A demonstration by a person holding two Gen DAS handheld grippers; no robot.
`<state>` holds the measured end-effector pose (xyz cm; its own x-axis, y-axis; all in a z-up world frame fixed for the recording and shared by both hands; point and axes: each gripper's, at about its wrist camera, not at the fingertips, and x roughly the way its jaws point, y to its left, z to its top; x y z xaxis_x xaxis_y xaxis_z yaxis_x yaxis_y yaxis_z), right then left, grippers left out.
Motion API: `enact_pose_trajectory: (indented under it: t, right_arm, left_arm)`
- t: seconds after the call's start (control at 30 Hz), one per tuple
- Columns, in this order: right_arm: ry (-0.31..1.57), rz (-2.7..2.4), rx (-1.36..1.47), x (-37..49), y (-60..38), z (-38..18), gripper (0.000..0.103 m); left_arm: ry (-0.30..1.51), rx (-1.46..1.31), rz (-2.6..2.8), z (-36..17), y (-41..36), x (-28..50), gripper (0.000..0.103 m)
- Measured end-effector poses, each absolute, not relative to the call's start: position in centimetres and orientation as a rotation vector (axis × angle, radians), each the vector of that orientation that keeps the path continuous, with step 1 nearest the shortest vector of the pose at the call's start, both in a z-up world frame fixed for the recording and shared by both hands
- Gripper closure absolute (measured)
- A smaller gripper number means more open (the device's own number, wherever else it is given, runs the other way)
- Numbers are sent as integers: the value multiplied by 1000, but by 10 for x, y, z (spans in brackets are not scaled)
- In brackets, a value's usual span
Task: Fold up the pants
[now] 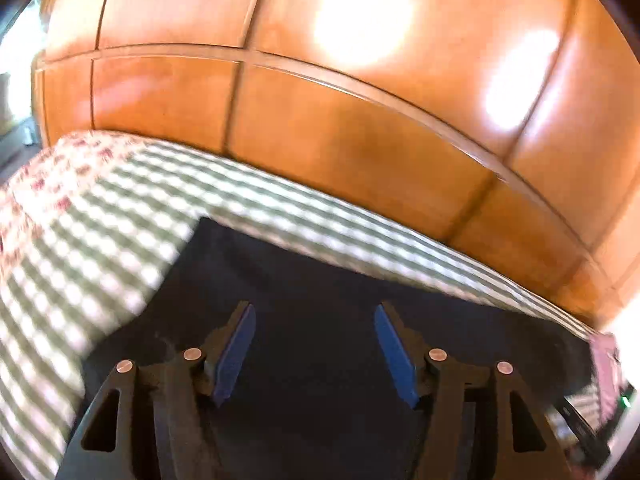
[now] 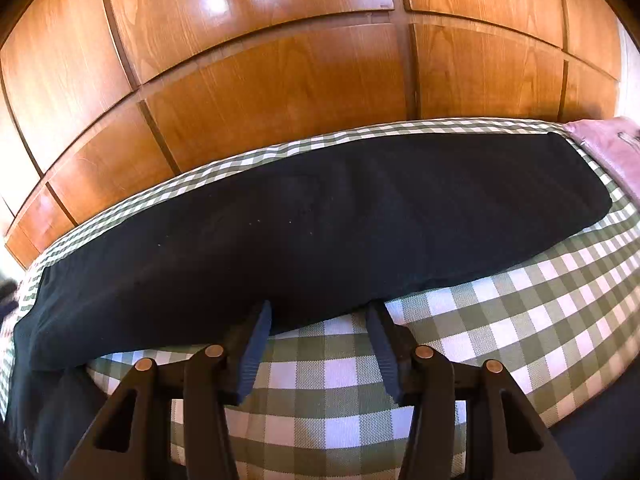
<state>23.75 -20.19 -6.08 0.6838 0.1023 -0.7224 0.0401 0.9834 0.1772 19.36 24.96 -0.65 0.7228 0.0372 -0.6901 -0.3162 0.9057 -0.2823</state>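
Observation:
The dark navy pants [image 2: 320, 220] lie stretched out lengthwise, folded into one long band, on a green-and-white checked bed cover [image 2: 480, 320]. My right gripper [image 2: 319, 306] is open, its blue pads spread at the near edge of the pants, with checked cover showing between them. In the blurred left wrist view the pants [image 1: 320, 280] fill the lower middle. My left gripper [image 1: 315, 308] hovers over them, open, with only dark fabric seen behind the gap. Whether either gripper touches the cloth I cannot tell.
A glossy wooden wardrobe [image 2: 280, 80] rises right behind the bed's far edge. A pink garment [image 2: 608, 144] lies at the right end of the pants. A floral cloth [image 1: 48, 176] lies at the bed's left end. Checked cover [image 1: 100, 220] lies left of the pants.

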Motion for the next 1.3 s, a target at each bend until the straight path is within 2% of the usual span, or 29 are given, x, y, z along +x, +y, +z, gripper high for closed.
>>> enact_pose_trajectory:
  t: [0.23,0.43,0.57,0.63,0.7,0.8,0.9,1.0,1.3]
  right_arm:
    - [806,39,198,236,-205,-63,52]
    - [800,40,203,235,-205,-64,52]
    - [797,39,205,234,-205,-63,52]
    - [796,37,203,234,-204,-63,52]
    - [796,35,201,234,-204,-63,52]
    - [795,34,199,234,-204,-63,52]
    - [794,35,197,234,-204,-62,52]
    - [791,32,194,234,-204,-63,53]
    - [791,28,188,235,-203,-63,52]
  left_arm:
    - [816,-376,362,-28,302,238,40]
    - [866,-376,377,-57,313,258,40]
    - [824,-385,363,-68,316,260,40]
    - [818,-381,372,-69,315,260,44]
    - [819,-368,393,-68,313,261,62]
    - [803,-394,379,-66,315,259,78]
    - [788,-422,365,-65,317,257,85]
    - [777,-441,348,-59,316,250,90]
    - [595,-521,214,-18,311,181,91]
